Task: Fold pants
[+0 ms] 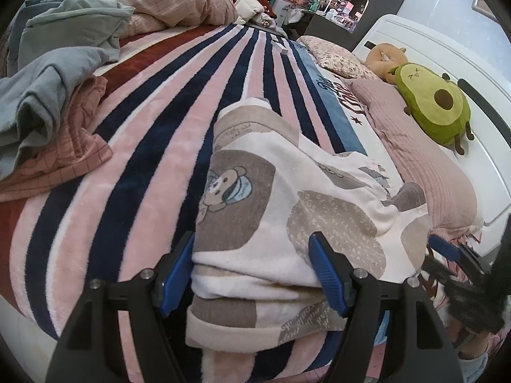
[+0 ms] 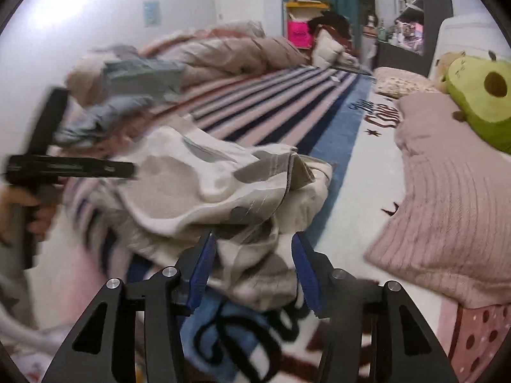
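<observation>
The pants (image 1: 281, 204) are cream fleece with beige patches and a bear print, lying folded on the striped blanket (image 1: 153, 166). In the left wrist view my left gripper (image 1: 252, 265) stands wide, its blue fingers on either side of the folded near end of the pants. In the right wrist view, which is blurred, the pants (image 2: 223, 188) are bunched and my right gripper (image 2: 252, 271) has its fingers around a fold of them. The left gripper also shows at the left of the right wrist view (image 2: 73, 169), and the right gripper at the right edge of the left wrist view (image 1: 453, 252).
A pile of grey and pink clothes (image 1: 54, 102) lies on the left of the bed. A pink pillow (image 1: 424, 150) and an avocado plush (image 1: 434, 102) lie on the right by the white headboard (image 1: 447, 44). A rumpled duvet (image 1: 179, 3) lies at the far end.
</observation>
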Action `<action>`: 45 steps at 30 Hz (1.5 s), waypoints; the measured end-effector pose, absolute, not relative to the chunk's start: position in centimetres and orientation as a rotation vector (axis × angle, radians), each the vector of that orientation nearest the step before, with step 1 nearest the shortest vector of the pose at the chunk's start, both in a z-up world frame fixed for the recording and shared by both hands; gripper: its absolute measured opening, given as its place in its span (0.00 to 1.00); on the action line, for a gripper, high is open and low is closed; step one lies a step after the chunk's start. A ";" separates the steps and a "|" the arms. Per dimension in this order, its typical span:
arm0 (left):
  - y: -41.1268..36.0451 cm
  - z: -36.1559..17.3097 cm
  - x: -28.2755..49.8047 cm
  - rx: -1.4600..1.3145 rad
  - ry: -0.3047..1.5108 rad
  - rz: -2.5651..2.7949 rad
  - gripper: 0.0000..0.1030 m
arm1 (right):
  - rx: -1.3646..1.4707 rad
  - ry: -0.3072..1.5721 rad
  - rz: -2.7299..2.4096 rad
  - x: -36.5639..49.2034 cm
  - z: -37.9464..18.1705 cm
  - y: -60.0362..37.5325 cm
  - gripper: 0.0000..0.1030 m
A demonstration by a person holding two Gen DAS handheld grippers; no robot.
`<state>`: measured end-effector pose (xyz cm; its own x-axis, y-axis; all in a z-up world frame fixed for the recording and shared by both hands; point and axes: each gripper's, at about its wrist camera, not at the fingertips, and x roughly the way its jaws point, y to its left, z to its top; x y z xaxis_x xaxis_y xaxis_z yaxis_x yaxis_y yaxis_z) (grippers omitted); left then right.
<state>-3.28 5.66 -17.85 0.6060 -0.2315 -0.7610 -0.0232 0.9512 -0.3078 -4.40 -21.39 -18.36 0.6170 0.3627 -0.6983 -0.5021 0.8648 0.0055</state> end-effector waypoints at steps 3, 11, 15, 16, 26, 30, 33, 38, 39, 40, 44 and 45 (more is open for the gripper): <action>5.5 -17.8 -3.5 -0.298 0.914 -0.119 0.65 | -0.229 0.762 0.468 -4.3 -19.2 -20.2 0.47; 5.5 -17.8 -3.5 -0.295 0.919 -0.115 0.65 | -0.207 0.728 0.402 -5.6 -19.1 -19.7 0.65; 5.5 -17.8 -3.4 -0.293 0.920 -0.115 0.65 | -0.212 0.731 0.308 -4.8 -20.3 -19.5 0.63; 5.5 -17.9 -3.4 -0.292 0.920 -0.115 0.65 | -0.190 0.726 0.261 -4.6 -20.3 -20.2 0.63; 5.4 -18.7 -2.7 -0.297 0.937 -0.116 0.65 | -0.022 0.717 0.098 -4.3 -19.2 -27.8 0.53; 5.6 -18.2 -2.7 -0.298 0.925 -0.111 0.65 | 0.027 0.688 0.295 -4.1 -17.4 -26.8 0.54; 5.6 -17.7 -2.9 -0.295 0.912 -0.113 0.65 | 0.022 0.734 0.447 -3.6 -17.3 -24.4 0.56; 5.8 -17.8 -3.0 -0.305 0.911 -0.115 0.65 | 0.093 0.703 0.474 -2.2 -17.2 -23.2 0.57; 5.9 -17.8 -2.9 -0.305 0.911 -0.112 0.65 | 0.085 0.704 0.450 -1.5 -17.3 -23.1 0.58; 5.9 -17.9 -2.8 -0.304 0.910 -0.107 0.65 | 0.070 0.714 0.420 -0.8 -17.5 -22.7 0.59; 6.4 -18.3 -2.2 -0.297 0.912 -0.077 0.65 | -0.011 0.768 0.296 0.3 -18.9 -22.8 0.59; 6.5 -18.3 -2.3 -0.298 0.910 -0.078 0.65 | -0.013 0.796 0.276 0.3 -19.5 -23.5 0.60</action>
